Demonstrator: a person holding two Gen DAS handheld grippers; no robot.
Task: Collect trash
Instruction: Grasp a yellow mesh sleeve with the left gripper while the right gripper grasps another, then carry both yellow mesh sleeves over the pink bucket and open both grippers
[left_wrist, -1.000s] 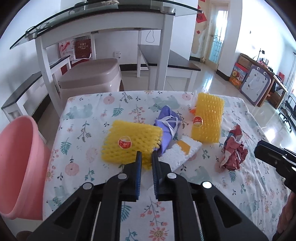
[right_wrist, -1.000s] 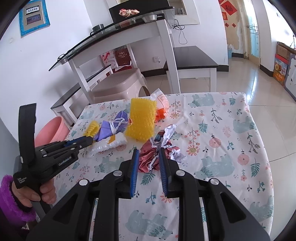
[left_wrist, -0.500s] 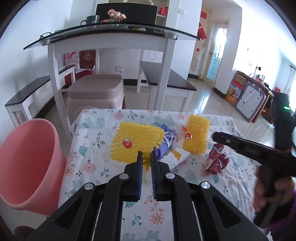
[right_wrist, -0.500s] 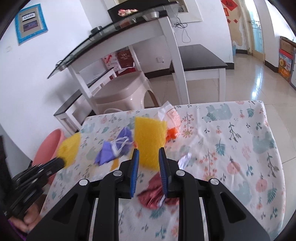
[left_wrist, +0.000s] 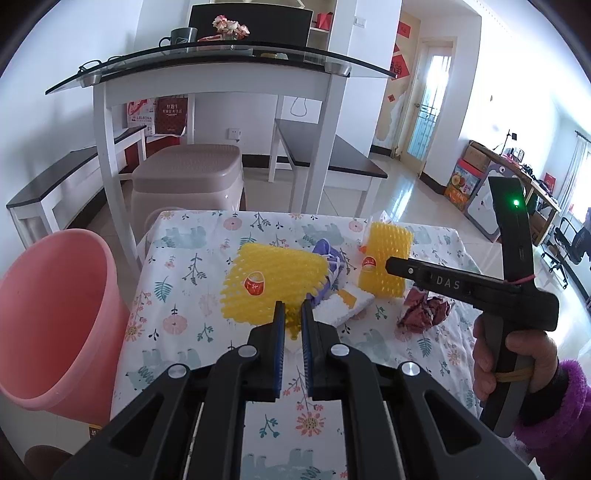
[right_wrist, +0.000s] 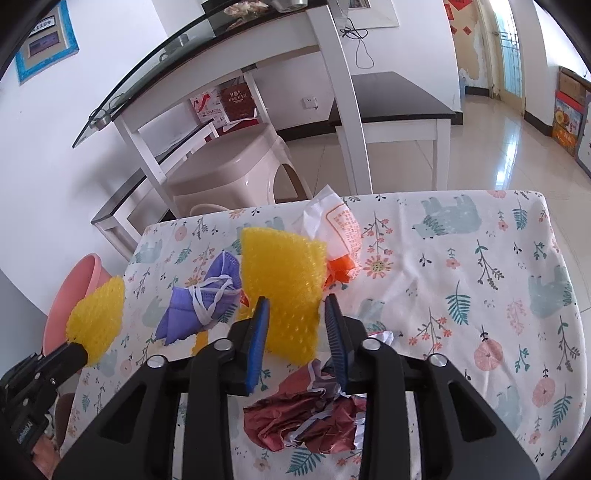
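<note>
My left gripper (left_wrist: 291, 321) is shut on the near edge of a yellow foam net (left_wrist: 275, 280) with a red sticker, held just above the floral tablecloth (left_wrist: 184, 295). In the right wrist view the same net (right_wrist: 98, 317) sticks up from the left gripper (right_wrist: 83, 350). My right gripper (right_wrist: 295, 310) is closing around a second yellow foam net (right_wrist: 284, 280), which stands between its fingers with a slight gap at the right finger (right_wrist: 334, 325). A crumpled red wrapper (right_wrist: 310, 413) lies under that gripper. A purple face mask (right_wrist: 199, 302) lies between the two nets.
A pink bucket (left_wrist: 55, 317) stands on the floor off the table's left edge. A white and orange plastic bag (right_wrist: 340, 229) lies behind the second net, and a white foam piece (left_wrist: 343, 306) beside the mask. A beige stool (left_wrist: 188, 181) and a glass-topped desk (left_wrist: 221, 62) stand beyond the table.
My left gripper has drawn back and up with the first yellow net in it. The right gripper has moved forward from the red wrapper to the second yellow net.
</note>
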